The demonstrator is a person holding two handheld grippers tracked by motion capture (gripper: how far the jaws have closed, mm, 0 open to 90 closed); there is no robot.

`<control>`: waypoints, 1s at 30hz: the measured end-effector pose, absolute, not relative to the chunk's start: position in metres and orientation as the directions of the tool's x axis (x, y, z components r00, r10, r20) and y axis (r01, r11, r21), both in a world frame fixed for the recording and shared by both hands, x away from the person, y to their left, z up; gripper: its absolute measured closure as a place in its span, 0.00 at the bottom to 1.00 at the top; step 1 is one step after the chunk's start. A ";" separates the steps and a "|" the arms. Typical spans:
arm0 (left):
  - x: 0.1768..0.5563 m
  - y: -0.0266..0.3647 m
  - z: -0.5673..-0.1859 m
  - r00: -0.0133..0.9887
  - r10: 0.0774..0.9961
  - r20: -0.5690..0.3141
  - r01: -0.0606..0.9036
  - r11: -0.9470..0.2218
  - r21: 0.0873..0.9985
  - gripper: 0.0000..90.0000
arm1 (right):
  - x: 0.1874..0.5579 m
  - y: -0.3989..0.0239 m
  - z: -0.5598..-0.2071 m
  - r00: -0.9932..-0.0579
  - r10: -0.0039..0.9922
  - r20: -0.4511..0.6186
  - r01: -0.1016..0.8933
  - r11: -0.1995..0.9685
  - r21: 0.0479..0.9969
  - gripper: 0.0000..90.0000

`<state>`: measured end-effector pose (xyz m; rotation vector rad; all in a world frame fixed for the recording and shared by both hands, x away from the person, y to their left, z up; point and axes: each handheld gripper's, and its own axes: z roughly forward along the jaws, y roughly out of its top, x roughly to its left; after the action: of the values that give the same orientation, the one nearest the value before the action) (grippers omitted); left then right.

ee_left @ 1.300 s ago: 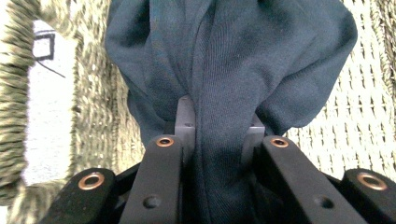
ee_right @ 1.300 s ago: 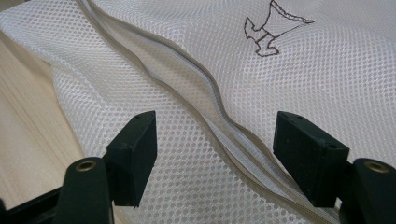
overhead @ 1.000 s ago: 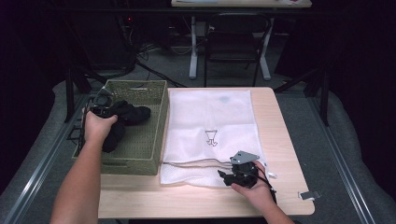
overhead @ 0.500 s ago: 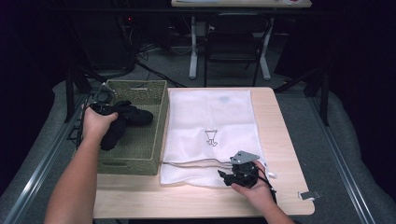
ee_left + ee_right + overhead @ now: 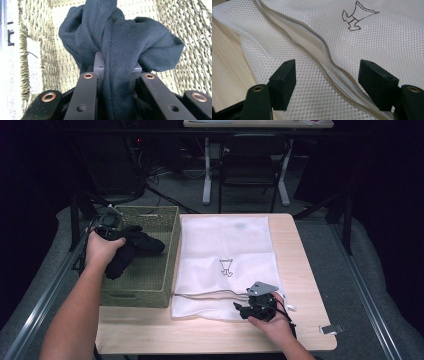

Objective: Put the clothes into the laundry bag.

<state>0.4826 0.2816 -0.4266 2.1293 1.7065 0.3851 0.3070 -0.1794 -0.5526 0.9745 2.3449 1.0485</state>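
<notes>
Dark garment lifted a little higher out of the basket; bag not yet opened.

High view: left gripper (image 5: 116, 236) raises dark garment (image 5: 135, 247) above woven basket (image 5: 167, 270), likely bound for mesh bag (image 5: 225, 245). Left gripper view: jaws clamp the cloth. Right gripper view: right gripper (image 5: 327, 77) spread wide over the zipper (image 5: 324, 57).

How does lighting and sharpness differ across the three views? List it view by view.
High view: room dark, the light wooden table lit, soft overall. Left gripper view: the dark knit cloth is sharp, while the woven green basket washes out toward the top. Right gripper view: the white mesh laundry bag is crisp near the jaws and bright higher up.
</notes>
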 end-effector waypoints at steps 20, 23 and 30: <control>0.473 0.280 -0.405 0.270 0.962 -0.039 0.865 -0.225 0.449 0.85 | 0.307 -0.179 -0.553 -0.684 0.726 -0.072 0.434 0.484 0.760 0.34; 0.471 0.280 -0.403 0.277 0.960 -0.049 0.863 -0.226 0.452 0.85 | 0.307 -0.179 -0.553 -0.684 0.726 -0.071 0.434 0.483 0.760 0.34; 0.466 0.278 -0.395 0.296 0.954 -0.041 0.862 -0.248 0.443 0.85 | 0.307 -0.179 -0.553 -0.685 0.725 -0.070 0.435 0.484 0.759 0.34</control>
<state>0.4662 0.2781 -0.3949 2.1892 1.6292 0.3328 0.3066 -0.1785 -0.5530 0.9687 2.3516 1.0433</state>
